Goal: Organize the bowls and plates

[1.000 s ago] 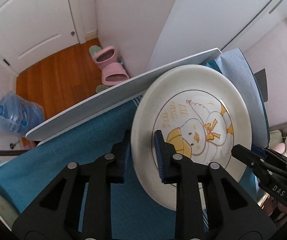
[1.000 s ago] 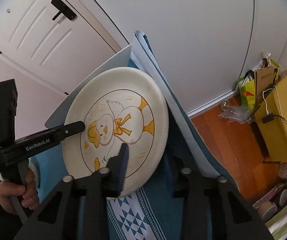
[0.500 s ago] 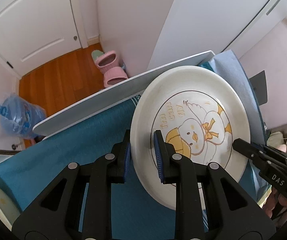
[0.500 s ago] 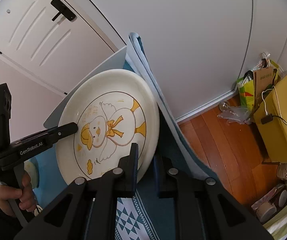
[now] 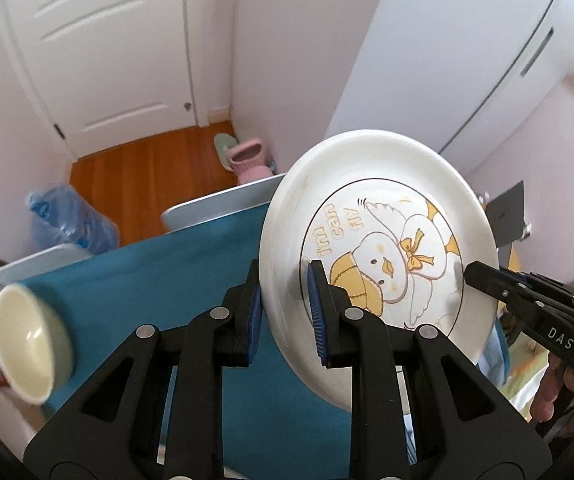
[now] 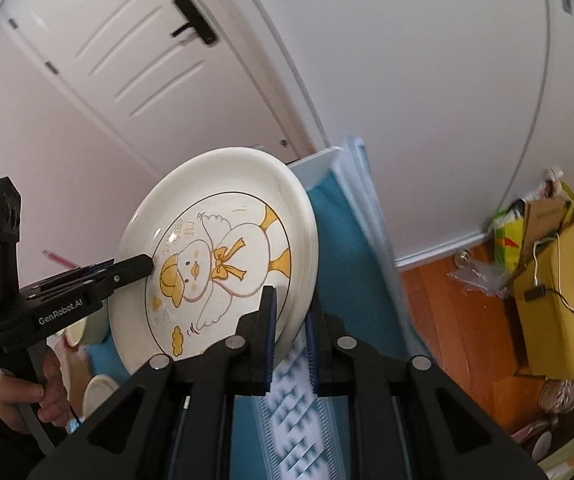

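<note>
Plate (image 5: 379, 256) clamped at two rim spots: left tongs (image 5: 285, 312) pinching the near left edge, right tongs (image 6: 291, 332) pinching the opposite edge, both sets of pads (image 5: 316, 316) closed on the ceramic. Held tilted above the blue cloth (image 5: 159, 280), clear of it, duck picture facing up. Best carried with both grips kept firm and level with each other, so no twist loads the rim. Beyond and left of the left tongs, two cream bowls (image 5: 27, 340) on the cloth, likely the stacking spot. Farther off, table edge (image 5: 215, 208), then wooden floor (image 5: 147, 184) below: worth keeping the plate over the cloth.
</note>
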`<state>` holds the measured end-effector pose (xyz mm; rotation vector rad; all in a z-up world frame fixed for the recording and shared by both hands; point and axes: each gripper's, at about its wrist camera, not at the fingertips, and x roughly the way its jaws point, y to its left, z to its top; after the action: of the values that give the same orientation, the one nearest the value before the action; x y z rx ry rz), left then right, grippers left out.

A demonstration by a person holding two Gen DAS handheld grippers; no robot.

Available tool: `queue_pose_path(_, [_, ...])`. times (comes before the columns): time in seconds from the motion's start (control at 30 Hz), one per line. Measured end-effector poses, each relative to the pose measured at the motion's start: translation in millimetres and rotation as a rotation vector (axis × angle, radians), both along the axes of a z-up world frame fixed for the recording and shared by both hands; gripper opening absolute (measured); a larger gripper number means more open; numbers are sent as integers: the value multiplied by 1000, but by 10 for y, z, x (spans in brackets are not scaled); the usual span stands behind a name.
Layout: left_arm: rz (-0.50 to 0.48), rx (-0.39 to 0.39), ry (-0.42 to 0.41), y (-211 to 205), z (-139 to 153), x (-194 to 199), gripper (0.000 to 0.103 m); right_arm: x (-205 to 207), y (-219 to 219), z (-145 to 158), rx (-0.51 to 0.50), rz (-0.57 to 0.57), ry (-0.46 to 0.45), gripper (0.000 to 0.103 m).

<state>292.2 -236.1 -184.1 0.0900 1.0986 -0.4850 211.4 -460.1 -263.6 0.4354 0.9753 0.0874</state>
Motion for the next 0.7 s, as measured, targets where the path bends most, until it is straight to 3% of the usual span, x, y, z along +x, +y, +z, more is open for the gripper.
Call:
queue_pose_path(0.2, [63, 2, -55, 585, 346, -531, 19, -306, 404, 294, 10, 77, -38, 13])
queue_pose_path(0.37, [97, 2, -72, 1145, 464, -947, 19, -627, 863, 374, 6, 126, -63, 13])
queue_pose_path(0.53, [125, 26, -71, 1688, 395, -1340, 19, -915, 1367, 339, 2, 160, -62, 13])
queue_pose_path(0.7, [155, 54, -31, 2096, 148, -1625, 19, -1129, 1803, 150, 1, 194, -28, 13])
